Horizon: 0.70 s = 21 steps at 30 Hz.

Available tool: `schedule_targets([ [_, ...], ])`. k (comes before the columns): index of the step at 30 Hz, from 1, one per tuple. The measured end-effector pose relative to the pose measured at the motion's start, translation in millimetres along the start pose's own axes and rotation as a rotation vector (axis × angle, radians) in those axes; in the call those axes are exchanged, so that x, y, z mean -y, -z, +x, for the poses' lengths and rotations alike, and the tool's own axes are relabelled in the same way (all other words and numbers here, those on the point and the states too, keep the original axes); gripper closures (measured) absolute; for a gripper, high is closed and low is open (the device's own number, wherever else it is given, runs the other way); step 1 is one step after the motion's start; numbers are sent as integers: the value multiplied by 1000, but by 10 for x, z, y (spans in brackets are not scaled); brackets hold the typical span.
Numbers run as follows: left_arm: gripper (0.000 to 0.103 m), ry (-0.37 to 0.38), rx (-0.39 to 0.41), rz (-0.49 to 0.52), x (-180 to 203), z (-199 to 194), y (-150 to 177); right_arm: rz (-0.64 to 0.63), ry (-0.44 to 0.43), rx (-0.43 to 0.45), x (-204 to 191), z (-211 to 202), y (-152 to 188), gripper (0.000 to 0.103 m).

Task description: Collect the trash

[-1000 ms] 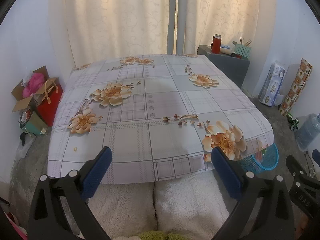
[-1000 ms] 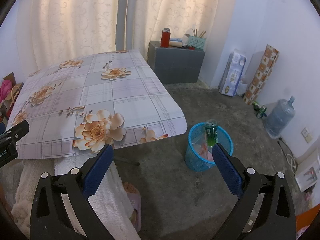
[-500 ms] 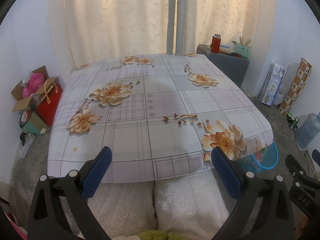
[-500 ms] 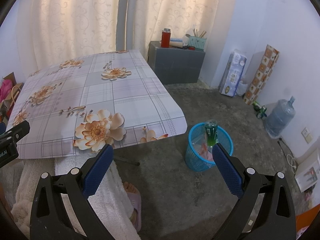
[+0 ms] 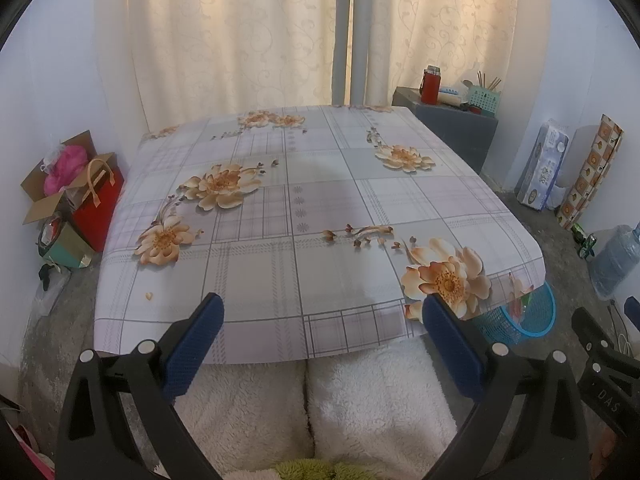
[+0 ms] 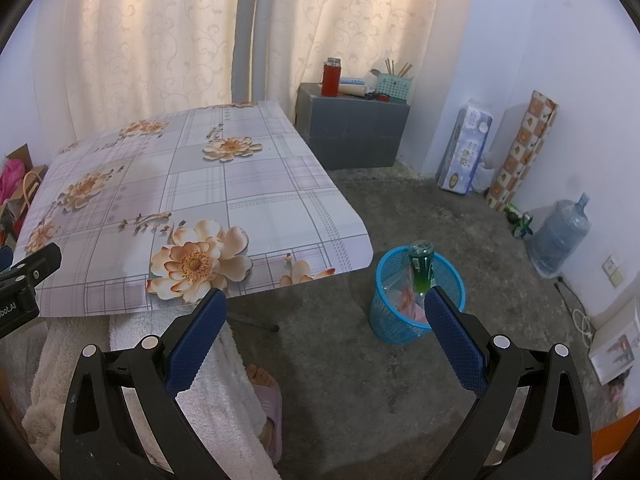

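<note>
Beyond the right hand-held gripper [image 6: 324, 312], green bottle [image 6: 422, 270] in basket [image 6: 390, 320].

green bottle [image 6: 421, 270] upright in blue basket [image 6: 384, 316], tongs [image 6: 325, 312] agape

Blue mesh bin [image 6: 416, 300] sat on floor, lower right of center in right wrist view, w/ green bottle [image 6: 421, 270] standing upright inside, neck up, plus pinkish wrappers [image 6: 404, 300] at bottom.

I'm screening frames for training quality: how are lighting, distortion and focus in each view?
Left wrist: backlit curtains, soft shadow on the table, fisheye bowing, dark corners. Right wrist: same warp, even light, basket and bottle sharp.
</note>
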<state>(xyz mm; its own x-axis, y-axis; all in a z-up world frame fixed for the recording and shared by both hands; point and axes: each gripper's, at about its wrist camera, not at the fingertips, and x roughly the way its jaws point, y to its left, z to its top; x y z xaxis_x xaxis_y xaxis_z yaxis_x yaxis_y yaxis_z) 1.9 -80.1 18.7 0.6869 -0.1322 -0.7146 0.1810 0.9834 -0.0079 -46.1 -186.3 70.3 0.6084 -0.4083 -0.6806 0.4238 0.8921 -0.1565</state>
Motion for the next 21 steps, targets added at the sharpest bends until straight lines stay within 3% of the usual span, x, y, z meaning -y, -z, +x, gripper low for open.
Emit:
schedule_targets([
  [21,6,2,-1,-1,0,-2,0,-7,-6,10,63,-51,-63,8],
])
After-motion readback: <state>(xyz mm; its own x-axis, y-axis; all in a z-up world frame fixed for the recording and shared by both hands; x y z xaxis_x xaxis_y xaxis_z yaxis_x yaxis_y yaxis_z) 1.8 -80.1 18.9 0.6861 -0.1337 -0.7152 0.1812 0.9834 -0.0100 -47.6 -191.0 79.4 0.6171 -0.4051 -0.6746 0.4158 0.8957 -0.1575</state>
